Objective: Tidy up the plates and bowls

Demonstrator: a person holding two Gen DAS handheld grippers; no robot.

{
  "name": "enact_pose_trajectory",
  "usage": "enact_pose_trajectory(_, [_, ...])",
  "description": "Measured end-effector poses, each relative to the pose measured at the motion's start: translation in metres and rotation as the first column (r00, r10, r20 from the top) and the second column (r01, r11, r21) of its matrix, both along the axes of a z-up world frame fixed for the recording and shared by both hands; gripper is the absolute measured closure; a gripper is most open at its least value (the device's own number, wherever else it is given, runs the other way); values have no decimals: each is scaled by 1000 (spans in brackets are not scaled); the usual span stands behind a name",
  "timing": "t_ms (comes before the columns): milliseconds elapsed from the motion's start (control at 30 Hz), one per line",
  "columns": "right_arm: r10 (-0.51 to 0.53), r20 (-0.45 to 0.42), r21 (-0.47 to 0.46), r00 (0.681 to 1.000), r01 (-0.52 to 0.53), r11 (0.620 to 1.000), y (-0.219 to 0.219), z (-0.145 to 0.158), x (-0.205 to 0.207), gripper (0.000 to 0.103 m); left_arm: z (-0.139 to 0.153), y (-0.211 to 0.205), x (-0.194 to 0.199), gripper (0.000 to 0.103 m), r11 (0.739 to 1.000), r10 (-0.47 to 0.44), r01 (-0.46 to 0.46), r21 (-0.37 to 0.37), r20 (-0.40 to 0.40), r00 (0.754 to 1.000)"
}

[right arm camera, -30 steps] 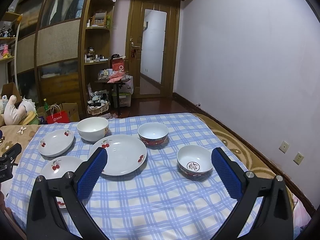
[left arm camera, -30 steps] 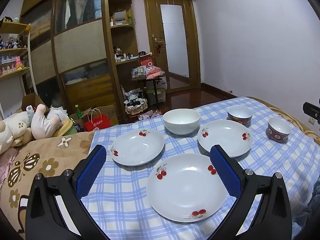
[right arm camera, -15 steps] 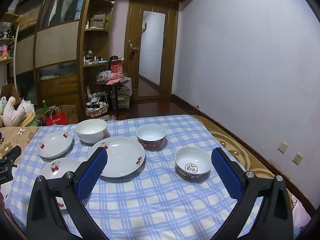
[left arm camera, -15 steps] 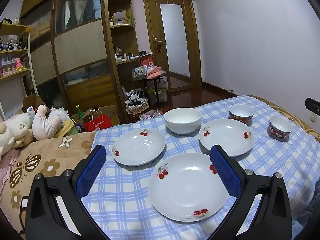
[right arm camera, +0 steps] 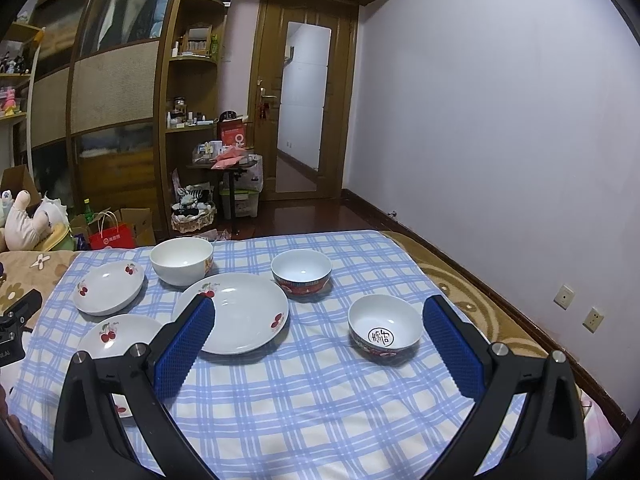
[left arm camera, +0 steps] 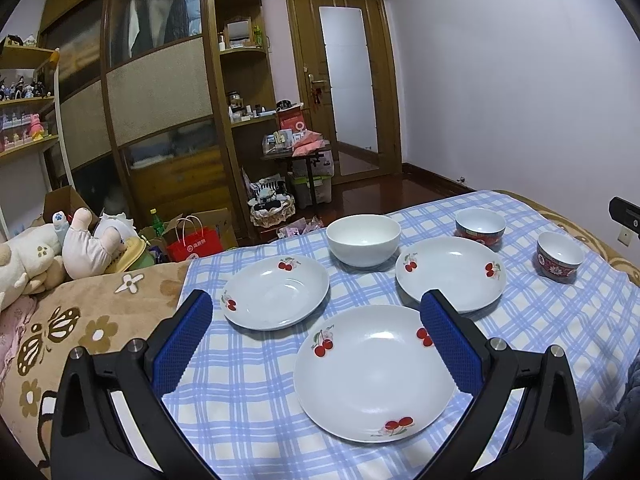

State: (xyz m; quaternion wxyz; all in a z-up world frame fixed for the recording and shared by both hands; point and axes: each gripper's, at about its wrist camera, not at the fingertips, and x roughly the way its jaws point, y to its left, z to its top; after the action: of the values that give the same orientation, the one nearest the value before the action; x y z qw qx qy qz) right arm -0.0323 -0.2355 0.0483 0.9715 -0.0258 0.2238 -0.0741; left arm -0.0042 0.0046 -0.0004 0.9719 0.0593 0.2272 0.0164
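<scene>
- Your left gripper [left arm camera: 316, 322] hangs above the checked cloth [left arm camera: 248, 400], its blue pads spread wide with nothing between them.
- Seen from the left wrist, the near plate [left arm camera: 374, 372] lies framed between those pads, with its right rim behind the right pad.
- Beyond it are the left plate [left arm camera: 276, 292] and the right plate [left arm camera: 450, 274], apart from each other, with the white bowl [left arm camera: 363, 240] behind the gap between them.
- Two red-patterned bowls stand on the right side of the cloth: the far bowl [left arm camera: 480, 227] just behind the right plate, the near bowl [left arm camera: 560, 257] off on its own.
- Your right gripper [right arm camera: 318, 322] is likewise wide apart and empty, held over the cloth.
- In its view the near bowl [right arm camera: 385, 328] stands between the pads, nearer the right one; a round black mark shows on its inner base.
- The right plate [right arm camera: 236, 312] lies partly behind the left pad there, with the far bowl [right arm camera: 301, 271] just beside its far edge.
- All dishes sit upright, none stacked.
</scene>
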Motion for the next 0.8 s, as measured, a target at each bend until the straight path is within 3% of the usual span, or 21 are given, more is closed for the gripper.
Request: enact_pose_trajectory(800, [-2, -4, 1, 1000, 2, 1000, -1, -1, 0, 0, -1, -3, 1, 1, 1000, -3, 3, 2, -7, 1000])
